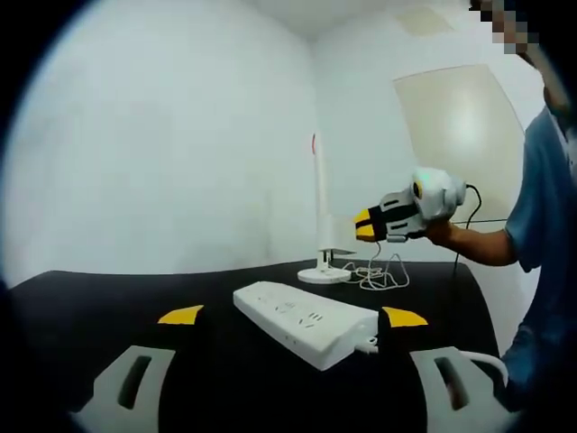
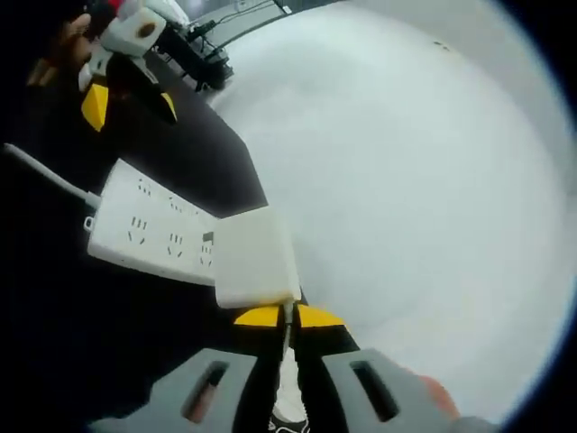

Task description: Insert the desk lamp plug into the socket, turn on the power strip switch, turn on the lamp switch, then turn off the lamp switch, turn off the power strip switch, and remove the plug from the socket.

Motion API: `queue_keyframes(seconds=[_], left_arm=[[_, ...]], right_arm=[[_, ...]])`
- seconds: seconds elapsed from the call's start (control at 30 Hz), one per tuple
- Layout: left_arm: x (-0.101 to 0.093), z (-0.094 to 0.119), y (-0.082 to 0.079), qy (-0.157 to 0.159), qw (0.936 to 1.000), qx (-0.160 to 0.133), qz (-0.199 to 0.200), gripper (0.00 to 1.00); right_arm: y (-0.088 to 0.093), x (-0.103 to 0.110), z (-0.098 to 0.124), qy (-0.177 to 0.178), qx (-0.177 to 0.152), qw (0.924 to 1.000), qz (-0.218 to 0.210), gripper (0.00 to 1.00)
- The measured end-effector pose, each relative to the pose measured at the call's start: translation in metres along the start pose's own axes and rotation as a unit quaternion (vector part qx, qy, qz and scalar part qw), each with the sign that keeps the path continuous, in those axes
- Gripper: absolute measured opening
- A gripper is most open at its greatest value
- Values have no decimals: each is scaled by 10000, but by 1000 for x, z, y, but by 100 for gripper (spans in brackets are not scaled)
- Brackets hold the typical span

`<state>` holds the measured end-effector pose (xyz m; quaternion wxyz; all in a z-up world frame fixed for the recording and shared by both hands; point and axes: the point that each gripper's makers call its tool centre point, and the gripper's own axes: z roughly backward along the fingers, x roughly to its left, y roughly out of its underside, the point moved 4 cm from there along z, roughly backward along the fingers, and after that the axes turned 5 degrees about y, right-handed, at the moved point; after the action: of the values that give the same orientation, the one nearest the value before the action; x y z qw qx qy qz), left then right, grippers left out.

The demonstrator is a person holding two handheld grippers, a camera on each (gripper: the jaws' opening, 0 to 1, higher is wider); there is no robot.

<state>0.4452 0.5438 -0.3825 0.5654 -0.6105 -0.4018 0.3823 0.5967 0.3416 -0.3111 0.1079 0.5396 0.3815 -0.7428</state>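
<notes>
We hold the right gripper [image 2: 288,316] pinched on the lamp cord [image 2: 287,347] for plugging in, the wide-open left gripper [image 1: 293,316] waiting at the power strip's [image 1: 302,320] six o'clock.

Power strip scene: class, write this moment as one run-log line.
left gripper open, facing power strip | right gripper shut, raised by lamp | strip flat on black table
</notes>
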Motion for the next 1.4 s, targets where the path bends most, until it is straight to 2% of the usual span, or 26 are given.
queue_keyframes(seconds=[1.4], left_arm=[[0, 3, 0, -23, 10000, -7, 7, 73]], right_arm=[[-12, 3, 8, 50, -87, 9998, -149, 6]])
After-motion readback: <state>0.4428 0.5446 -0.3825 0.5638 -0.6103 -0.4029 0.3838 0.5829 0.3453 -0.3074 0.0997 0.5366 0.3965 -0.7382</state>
